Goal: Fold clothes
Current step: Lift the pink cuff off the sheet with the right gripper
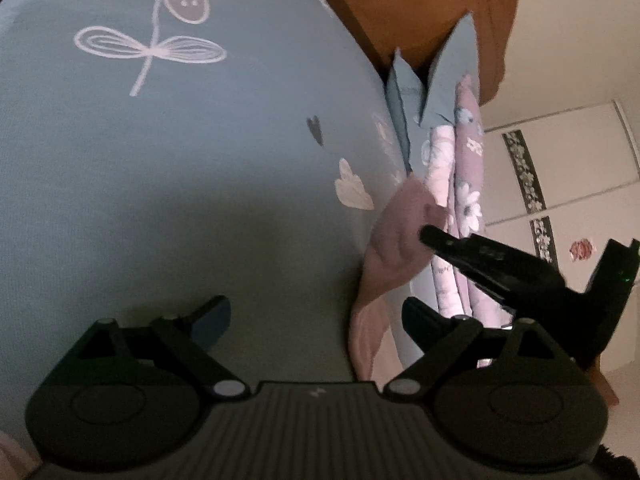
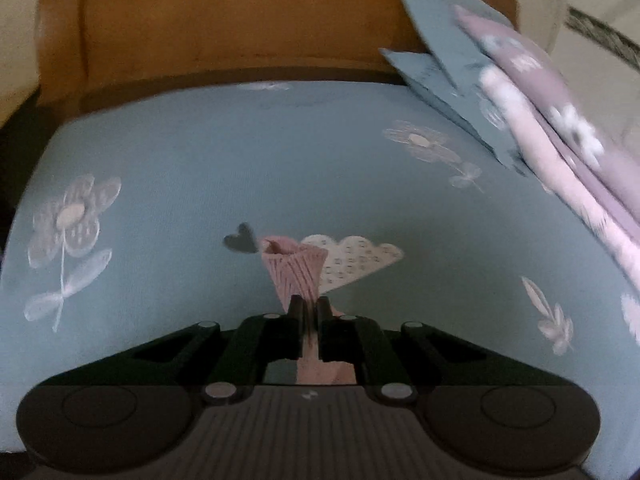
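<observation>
Two grippers over your blue bedsheet (image 1: 160, 184): left gripper (image 1: 316, 320) gapes wide, holding nothing; right gripper (image 2: 309, 322) pinches the pink garment's (image 2: 296, 266) ribbed end, the cloth trailing back below, nearer your left gripper's right finger.

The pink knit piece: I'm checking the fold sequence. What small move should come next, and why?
Probably bring the open left gripper onto the free part of the pink knit piece. The right gripper is shut on its ribbed end, lifting it off the blue floral sheet, while the rest hangs loose.
</observation>
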{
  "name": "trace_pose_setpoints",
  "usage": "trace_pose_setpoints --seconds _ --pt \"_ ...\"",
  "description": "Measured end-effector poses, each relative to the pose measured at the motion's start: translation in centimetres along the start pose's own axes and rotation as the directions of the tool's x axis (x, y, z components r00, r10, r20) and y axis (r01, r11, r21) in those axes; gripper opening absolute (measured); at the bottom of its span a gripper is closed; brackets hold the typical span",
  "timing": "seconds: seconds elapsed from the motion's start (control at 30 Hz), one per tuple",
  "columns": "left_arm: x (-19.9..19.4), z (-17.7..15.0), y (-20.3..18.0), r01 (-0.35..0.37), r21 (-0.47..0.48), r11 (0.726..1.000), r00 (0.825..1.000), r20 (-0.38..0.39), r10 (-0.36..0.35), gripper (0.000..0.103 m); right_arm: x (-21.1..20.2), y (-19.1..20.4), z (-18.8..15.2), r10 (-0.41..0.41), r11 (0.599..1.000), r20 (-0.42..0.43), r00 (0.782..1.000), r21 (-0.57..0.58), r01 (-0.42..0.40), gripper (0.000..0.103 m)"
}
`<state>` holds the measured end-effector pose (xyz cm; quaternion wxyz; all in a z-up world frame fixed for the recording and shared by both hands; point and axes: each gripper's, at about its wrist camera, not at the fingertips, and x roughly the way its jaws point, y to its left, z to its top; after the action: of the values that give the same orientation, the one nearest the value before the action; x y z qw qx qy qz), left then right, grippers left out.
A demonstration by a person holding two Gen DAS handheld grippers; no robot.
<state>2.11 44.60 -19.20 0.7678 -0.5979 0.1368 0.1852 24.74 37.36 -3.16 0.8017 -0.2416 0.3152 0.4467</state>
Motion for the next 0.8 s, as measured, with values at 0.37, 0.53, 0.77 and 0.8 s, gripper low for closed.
trace_pose_setpoints --seconds 0.37,0.53,0.77,0.8 --pt "0.8 -1.7 -2.6 0.041 0.158 0.987 0.997 -0.078 -0.029 0.092 -7.1 -5.5 -0.2 -0.042 0.985 0.082 0.996 0.168 0.028 0.008" --pt "1.0 -2.8 -3.9 0.039 0.231 0.972 0.995 -0.095 -0.017 0.092 -10.5 -7.8 -0.7 -0.1 0.973 0.116 0.988 0.22 0.073 0.008" --pt "0.9 -4.3 -5.8 0.083 0.316 0.945 0.992 -0.114 -0.049 0.092 -13.6 -11.3 -2.7 -0.186 0.947 0.11 0.976 0.284 0.148 0.008" --pt "0.9 -4.6 -6.1 0.1 0.326 0.94 0.991 -0.12 -0.063 0.092 -14.1 -11.8 -3.0 -0.201 0.942 0.11 0.973 0.293 0.161 0.008"
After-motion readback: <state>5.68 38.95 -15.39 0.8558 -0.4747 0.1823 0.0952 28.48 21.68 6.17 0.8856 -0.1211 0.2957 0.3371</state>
